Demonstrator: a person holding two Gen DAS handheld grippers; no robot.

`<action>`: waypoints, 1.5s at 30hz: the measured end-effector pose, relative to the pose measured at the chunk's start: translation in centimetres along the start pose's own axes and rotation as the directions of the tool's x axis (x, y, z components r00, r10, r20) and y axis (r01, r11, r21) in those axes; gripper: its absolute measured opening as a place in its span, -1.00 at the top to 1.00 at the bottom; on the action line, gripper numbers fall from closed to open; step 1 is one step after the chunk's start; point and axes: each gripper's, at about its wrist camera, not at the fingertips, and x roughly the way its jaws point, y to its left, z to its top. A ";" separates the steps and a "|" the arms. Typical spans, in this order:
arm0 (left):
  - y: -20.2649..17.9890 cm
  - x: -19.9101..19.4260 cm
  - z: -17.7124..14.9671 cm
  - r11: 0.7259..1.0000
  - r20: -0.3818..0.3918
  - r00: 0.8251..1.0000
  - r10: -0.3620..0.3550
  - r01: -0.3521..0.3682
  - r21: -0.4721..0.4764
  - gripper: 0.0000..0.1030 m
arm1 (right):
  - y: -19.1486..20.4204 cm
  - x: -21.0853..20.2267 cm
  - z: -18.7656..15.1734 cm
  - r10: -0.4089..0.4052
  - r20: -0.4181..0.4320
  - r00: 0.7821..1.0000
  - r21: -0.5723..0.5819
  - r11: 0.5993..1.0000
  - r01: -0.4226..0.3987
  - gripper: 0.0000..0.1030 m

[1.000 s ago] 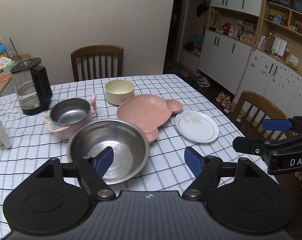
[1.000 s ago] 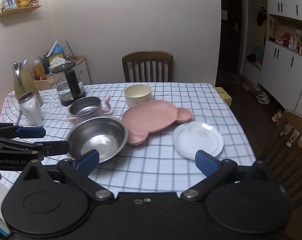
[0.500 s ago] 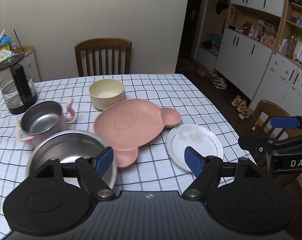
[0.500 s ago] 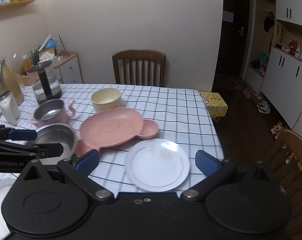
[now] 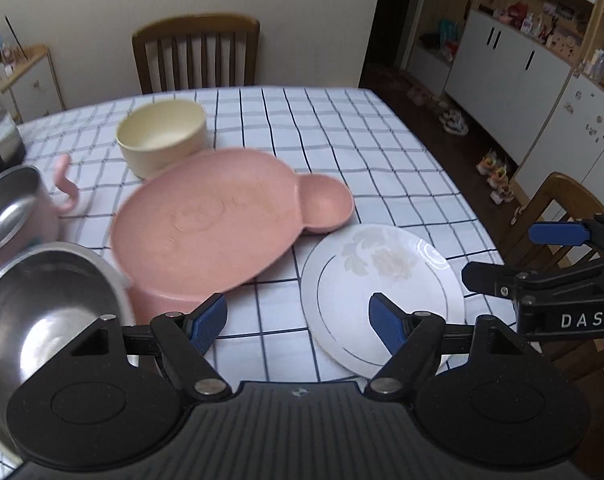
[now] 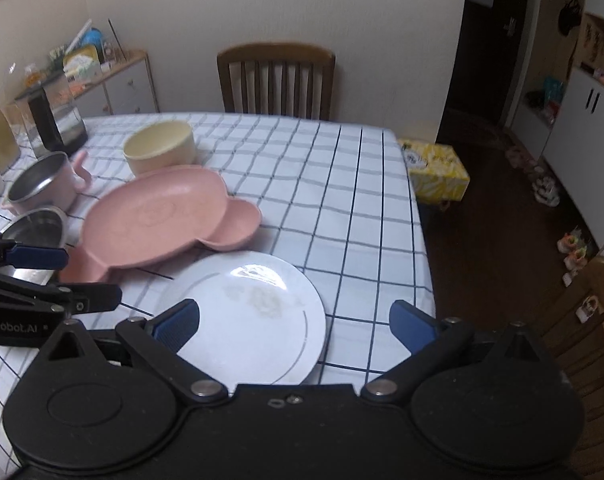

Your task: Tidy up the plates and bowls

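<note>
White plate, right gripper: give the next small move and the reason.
Probably ease the right gripper down and forward onto the near rim of the white plate. Its jaws are open and empty, and the plate lies flat just ahead, clear of the pink plate.

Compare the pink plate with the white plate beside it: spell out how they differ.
The pink plate is bear-shaped, with ear-like lobes; the white plate is plainly round. The pink plate is matte with a raised rim, while the white plate is glossy, shallow, with a thin ring line and a faint flower print. The pink plate is clearly the larger of the two. Both lie face up and empty on the checked tablecloth.
</note>
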 end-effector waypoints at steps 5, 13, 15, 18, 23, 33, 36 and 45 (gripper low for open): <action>-0.8 2.9 0.0 1.000 -0.068 0.998 -0.019 0.020 0.021 -0.49 | -1.5 3.0 0.3 0.029 -0.076 0.997 0.025 0.999 -0.027 -0.72; -0.5 5.7 0.1 0.999 -0.153 0.988 -0.032 0.027 -0.030 0.03 | -4.1 6.7 0.1 0.122 -0.188 0.975 0.153 0.984 -0.094 -0.35; -0.3 6.3 0.3 0.998 -0.170 0.984 -0.053 0.044 -0.055 0.17 | -4.6 7.3 0.0 0.144 -0.204 0.968 0.175 0.979 -0.108 -0.21; 0.0 6.6 0.4 0.994 -0.178 0.981 -0.077 0.062 -0.087 0.21 | -5.0 7.9 -0.3 0.174 -0.227 0.958 0.207 0.970 -0.127 -0.02; 0.0 7.3 0.5 0.991 -0.197 0.976 -0.096 0.076 -0.108 0.36 | -5.8 8.4 -0.5 0.214 -0.234 0.948 0.268 0.952 -0.149 0.27; 1.0 7.4 0.6 0.985 -0.197 0.975 -0.101 0.070 -0.158 0.65 | -6.1 8.7 -0.6 0.234 -0.241 0.942 0.298 0.942 -0.157 0.69; 1.1 7.3 0.4 0.984 -0.197 0.975 -0.104 0.072 -0.162 0.67 | -6.1 8.5 -0.8 0.225 -0.234 0.946 0.311 0.939 -0.146 0.73; 1.1 5.5 -1.3 0.985 -0.195 0.974 -0.113 0.083 -0.153 0.68 | -5.5 6.8 -2.1 0.225 -0.229 0.947 0.316 0.937 -0.147 0.76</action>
